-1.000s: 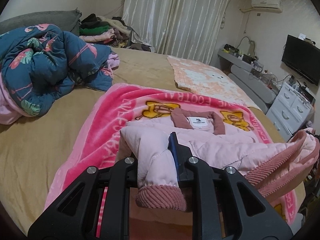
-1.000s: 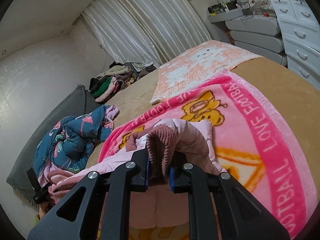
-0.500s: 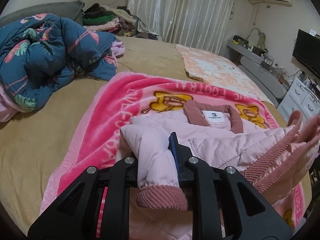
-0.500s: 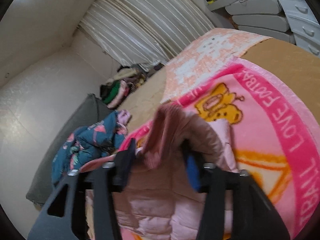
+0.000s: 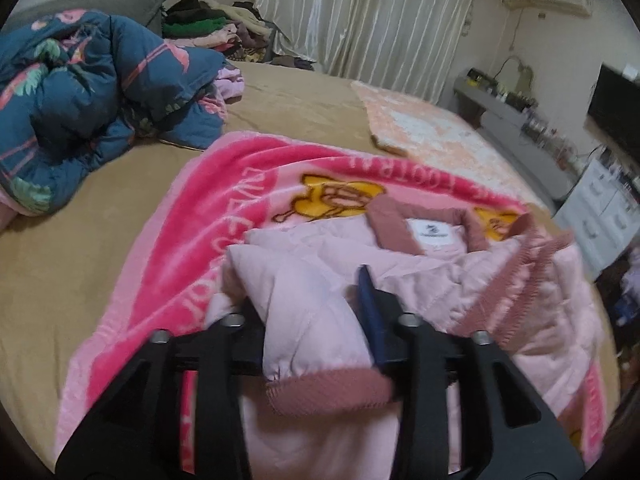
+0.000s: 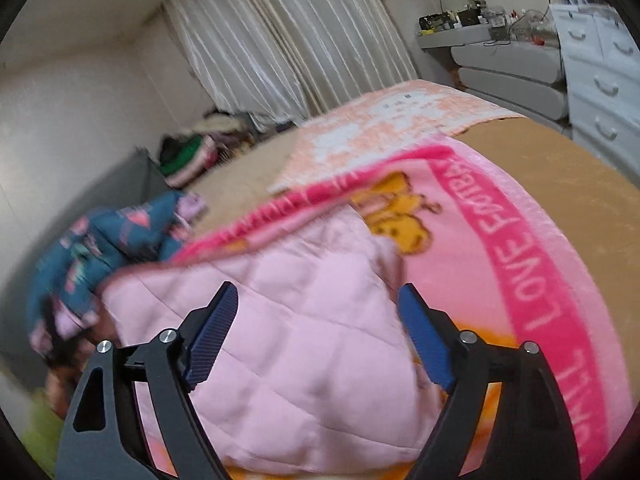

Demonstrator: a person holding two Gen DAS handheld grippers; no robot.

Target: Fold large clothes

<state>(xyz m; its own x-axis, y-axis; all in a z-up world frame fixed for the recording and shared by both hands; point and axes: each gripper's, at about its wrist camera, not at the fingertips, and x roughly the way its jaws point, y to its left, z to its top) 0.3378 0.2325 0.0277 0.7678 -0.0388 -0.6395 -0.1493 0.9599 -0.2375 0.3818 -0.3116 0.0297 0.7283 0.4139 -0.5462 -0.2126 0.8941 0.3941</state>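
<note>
Left wrist view: one pink quilted jacket (image 5: 420, 280) lies on a pink blanket (image 5: 180, 248) spread over the tan bed (image 5: 72, 240), collar away from the camera. Its sleeve (image 5: 316, 344), ending in a ribbed cuff (image 5: 328, 392), sits between the fingers of the left gripper (image 5: 316, 320), whose jaws are opening; the sleeve hides the left-hand pad, so whether any pad still touches the cloth is hard to tell. From the right wrist, the right gripper (image 6: 316, 336) stands wide with its jaws opening, both blue pads (image 6: 212, 336) clear of the jacket (image 6: 300, 340), which lies below and between them, released. Much of that view is smeared by motion. Farther out on the bed are one crumpled blue floral quilt (image 5: 92, 96), one peach mat (image 5: 436, 136) and a heap of clothes (image 5: 208, 28) by the curtain (image 5: 368, 20), its pieces too jumbled to count. Two white drawer units (image 6: 596, 68) stand at the right, cut off by the frame edge; their contents are hidden.
</note>
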